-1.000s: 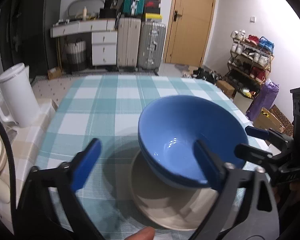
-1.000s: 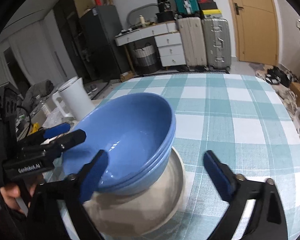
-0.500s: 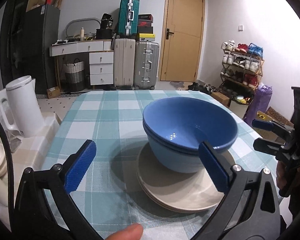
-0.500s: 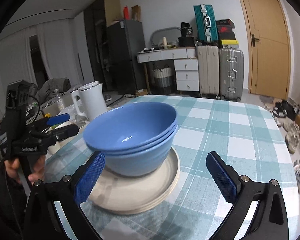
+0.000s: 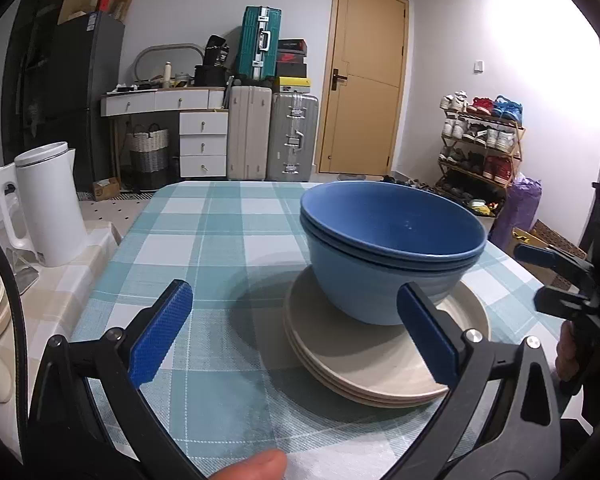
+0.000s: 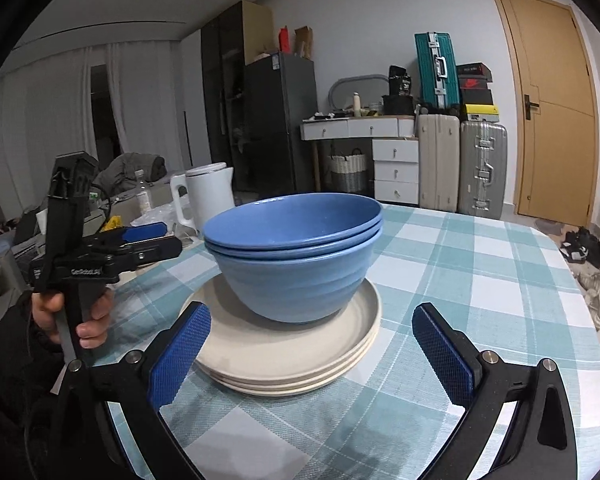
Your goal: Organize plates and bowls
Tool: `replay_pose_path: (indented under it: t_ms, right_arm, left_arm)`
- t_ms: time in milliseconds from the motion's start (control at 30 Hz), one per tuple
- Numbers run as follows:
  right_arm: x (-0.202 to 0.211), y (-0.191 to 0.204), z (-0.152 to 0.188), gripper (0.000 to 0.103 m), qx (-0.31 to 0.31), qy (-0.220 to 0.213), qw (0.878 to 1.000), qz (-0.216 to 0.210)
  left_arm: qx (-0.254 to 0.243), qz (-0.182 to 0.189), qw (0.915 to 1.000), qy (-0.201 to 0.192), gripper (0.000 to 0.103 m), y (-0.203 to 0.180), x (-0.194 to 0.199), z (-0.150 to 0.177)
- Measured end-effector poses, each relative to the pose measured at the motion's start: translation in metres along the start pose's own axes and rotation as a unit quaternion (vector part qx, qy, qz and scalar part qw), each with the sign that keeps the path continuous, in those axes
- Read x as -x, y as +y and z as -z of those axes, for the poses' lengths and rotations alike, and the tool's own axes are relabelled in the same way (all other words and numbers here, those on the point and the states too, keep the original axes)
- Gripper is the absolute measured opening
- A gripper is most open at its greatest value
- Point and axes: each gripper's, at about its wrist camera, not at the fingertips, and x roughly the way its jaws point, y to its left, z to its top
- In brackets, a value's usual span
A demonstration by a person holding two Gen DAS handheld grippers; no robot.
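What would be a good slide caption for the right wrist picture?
Open right hand-held gripper faces nested blue bowls stacked on beige plates atop a checked tablecloth.

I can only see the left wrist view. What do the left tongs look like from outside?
Observer: A hand holds the left tongs by a black handle. They sit beside the bowls, not touching them.
Operator: What's beyond the kettle?
Observer: A bottle stands behind the kettle, with a grey bundle further back.
Operator: Any windows over there?
Observer: White curtains cover that wall.
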Motion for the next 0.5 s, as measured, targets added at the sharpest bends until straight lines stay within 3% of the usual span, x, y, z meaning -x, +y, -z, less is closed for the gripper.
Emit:
replay_pose_path:
  t_ms: [500]
  right_arm:
    - [0.0104,0.0011,0.0033,0.103,-0.001,-0.033,0.999,-0.006]
  left_arm:
    - [-0.001,-0.006,0.9999,-0.012,0.102,0.0,-0.009,0.0046]
